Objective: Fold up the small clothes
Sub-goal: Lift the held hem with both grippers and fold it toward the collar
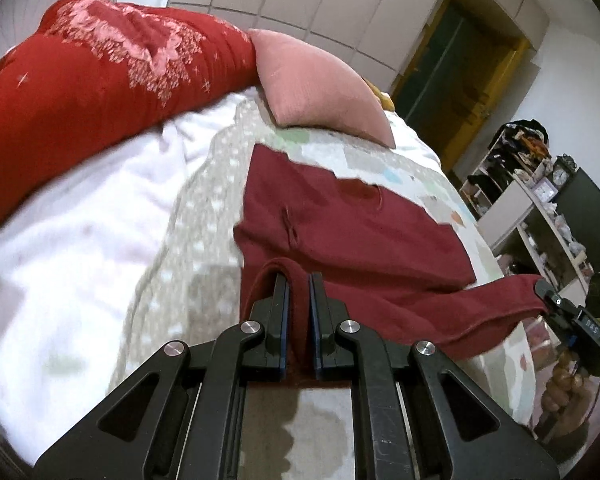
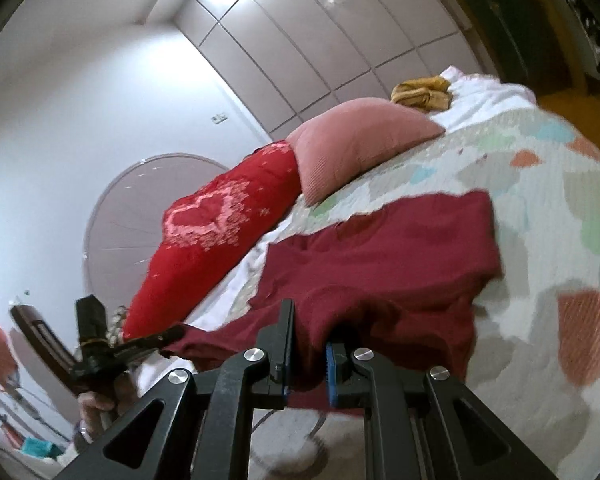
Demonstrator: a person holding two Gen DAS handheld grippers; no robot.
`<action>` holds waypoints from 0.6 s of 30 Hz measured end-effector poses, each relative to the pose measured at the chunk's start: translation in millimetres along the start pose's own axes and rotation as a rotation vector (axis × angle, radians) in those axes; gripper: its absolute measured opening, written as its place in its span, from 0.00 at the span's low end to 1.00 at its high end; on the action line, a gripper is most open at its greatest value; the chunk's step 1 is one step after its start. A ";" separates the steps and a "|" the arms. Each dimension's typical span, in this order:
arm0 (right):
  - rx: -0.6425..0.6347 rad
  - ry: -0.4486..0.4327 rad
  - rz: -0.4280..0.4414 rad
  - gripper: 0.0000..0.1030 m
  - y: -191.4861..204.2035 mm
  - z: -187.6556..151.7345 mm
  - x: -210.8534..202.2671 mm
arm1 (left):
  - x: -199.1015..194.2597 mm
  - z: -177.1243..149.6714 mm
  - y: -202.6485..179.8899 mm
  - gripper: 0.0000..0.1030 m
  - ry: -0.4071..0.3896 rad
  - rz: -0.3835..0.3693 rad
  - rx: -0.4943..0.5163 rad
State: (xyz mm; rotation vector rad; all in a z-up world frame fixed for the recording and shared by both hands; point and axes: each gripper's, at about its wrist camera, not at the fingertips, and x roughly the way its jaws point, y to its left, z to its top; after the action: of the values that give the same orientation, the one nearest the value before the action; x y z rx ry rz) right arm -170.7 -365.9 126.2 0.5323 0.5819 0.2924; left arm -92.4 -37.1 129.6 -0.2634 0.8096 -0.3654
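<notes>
A dark red garment (image 1: 356, 224) lies spread on the patterned bedspread (image 1: 204, 216), its near edge lifted off the bed. My left gripper (image 1: 299, 280) is shut on a fold of that near edge. In the same view my right gripper (image 1: 544, 292) pinches the garment's other near corner at the far right, held by a hand. In the right wrist view the dark red garment (image 2: 388, 256) hangs from my right gripper (image 2: 312, 332), which is shut on bunched cloth. My left gripper (image 2: 172, 334) shows there at the left, gripping the stretched edge.
A red embroidered pillow (image 1: 84, 76) and a pink cushion (image 1: 312, 80) lie at the head of the bed, with a yellow cloth (image 2: 422, 94) beyond them. White sheet (image 1: 68, 240) lies left of the bedspread. Cluttered shelves (image 1: 540, 200) stand to the right, cupboards behind.
</notes>
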 end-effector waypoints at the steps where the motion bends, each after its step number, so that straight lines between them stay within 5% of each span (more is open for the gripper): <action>1: -0.006 -0.003 -0.008 0.11 -1.0 4.8 3.0 | 4.9 6.2 -0.4 0.08 -0.003 0.005 0.002; 18: -0.111 -0.003 -0.143 0.11 -16.2 85.2 78.8 | 79.0 85.2 -9.2 0.08 -0.032 0.081 0.039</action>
State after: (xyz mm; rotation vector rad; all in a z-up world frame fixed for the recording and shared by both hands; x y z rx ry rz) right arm -55.7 -380.7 142.6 0.3817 0.5938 0.1869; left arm 19.0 -70.5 137.9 -0.1992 0.7788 -0.3001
